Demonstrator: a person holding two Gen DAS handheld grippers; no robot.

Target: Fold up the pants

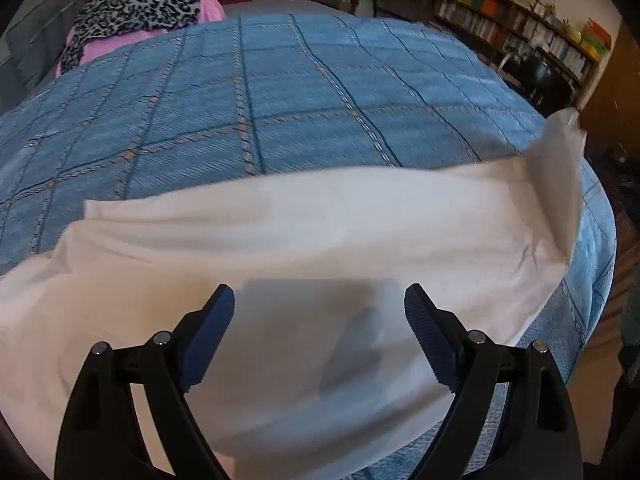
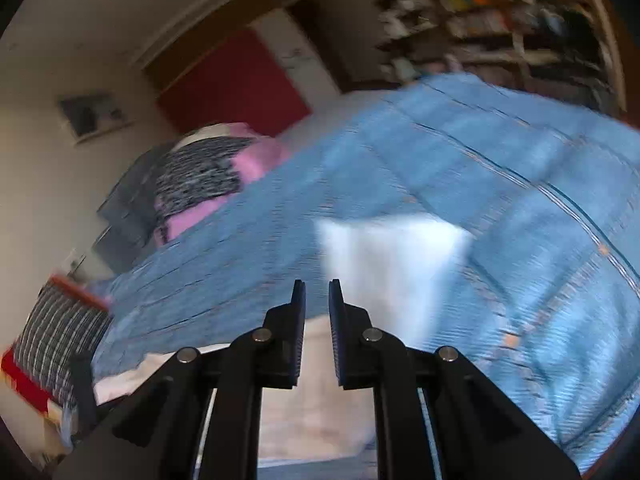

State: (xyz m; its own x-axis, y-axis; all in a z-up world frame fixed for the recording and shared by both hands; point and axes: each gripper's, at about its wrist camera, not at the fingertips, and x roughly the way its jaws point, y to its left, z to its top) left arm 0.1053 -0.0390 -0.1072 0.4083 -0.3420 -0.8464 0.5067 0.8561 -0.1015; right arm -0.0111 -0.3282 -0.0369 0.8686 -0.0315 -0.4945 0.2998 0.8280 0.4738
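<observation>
Item: white pants (image 1: 304,240), spread across the near edge of the bed (image 1: 280,92). Thin, light, limp cloth; likely slides and creases easily. Best hold, I judge: a hem or corner. My left tongs (image 1: 319,312): wide open, empty, above the cloth. My right tongs (image 2: 317,300): nearly closed, seemingly empty.

No lettering, label, brand or number can be read anywhere; the bookshelf (image 1: 520,20) at one o'clock is too small to read.
</observation>
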